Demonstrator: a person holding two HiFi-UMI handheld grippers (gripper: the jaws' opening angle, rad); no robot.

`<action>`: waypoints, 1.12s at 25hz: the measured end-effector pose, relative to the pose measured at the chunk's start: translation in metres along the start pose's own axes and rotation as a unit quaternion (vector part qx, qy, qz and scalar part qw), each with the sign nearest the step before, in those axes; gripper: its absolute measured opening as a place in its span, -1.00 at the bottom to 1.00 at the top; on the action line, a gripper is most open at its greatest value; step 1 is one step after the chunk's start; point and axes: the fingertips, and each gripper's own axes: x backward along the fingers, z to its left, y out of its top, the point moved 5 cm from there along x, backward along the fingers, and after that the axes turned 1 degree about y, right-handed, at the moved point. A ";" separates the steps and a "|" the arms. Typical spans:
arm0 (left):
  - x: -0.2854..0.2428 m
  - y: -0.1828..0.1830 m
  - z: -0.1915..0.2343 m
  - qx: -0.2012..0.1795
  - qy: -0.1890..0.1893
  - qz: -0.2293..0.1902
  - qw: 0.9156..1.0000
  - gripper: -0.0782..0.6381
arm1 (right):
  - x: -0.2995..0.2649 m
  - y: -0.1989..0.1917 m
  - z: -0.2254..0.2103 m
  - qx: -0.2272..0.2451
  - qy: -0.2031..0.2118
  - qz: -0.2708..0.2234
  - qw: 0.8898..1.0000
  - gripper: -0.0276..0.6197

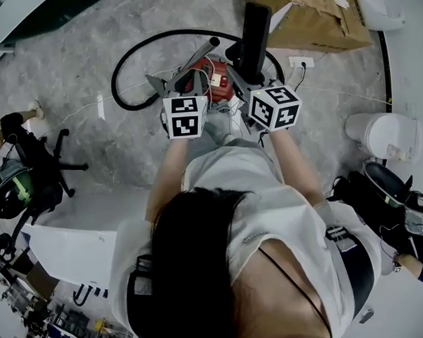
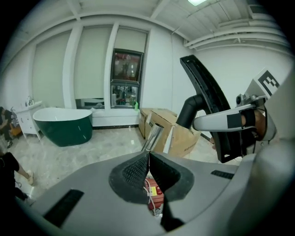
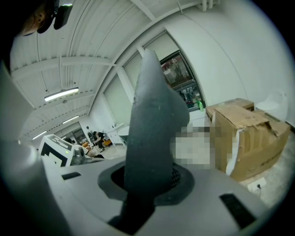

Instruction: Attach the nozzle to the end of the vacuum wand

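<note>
In the head view my right gripper [image 1: 253,75] is shut on the black floor nozzle [image 1: 254,30], which stands upright above it. My left gripper [image 1: 174,86] sits just left of it, jaws shut. The silver wand [image 1: 201,53] slants up beyond its tips, over the red vacuum [image 1: 213,82] and its black hose [image 1: 133,59]. In the left gripper view the left gripper [image 2: 148,154] has its pads together, with the wand's end [image 2: 154,136] just past them and the nozzle [image 2: 207,94] to the right. In the right gripper view the dark nozzle [image 3: 154,124] fills the right gripper [image 3: 150,179].
A cardboard box [image 1: 320,13] lies on the floor past the vacuum, with a white power strip [image 1: 301,61] beside it. A green bathtub [image 2: 64,124] stands far left. A black office chair [image 1: 37,172] is at my left, a white round fixture [image 1: 381,136] at my right.
</note>
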 end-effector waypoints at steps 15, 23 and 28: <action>-0.058 0.001 0.020 -0.058 -0.074 0.037 0.995 -0.46 | -0.033 0.017 -0.008 -0.007 0.002 -0.013 1.000 -0.61; -0.084 -0.006 0.023 -0.109 -0.113 0.039 0.987 -0.13 | -0.040 0.026 -0.009 -0.020 0.000 -0.031 0.999 -0.61; -0.094 -0.010 0.017 -0.150 -0.133 0.045 0.979 -0.08 | -0.040 0.025 -0.011 -0.032 0.012 -0.023 0.999 -0.61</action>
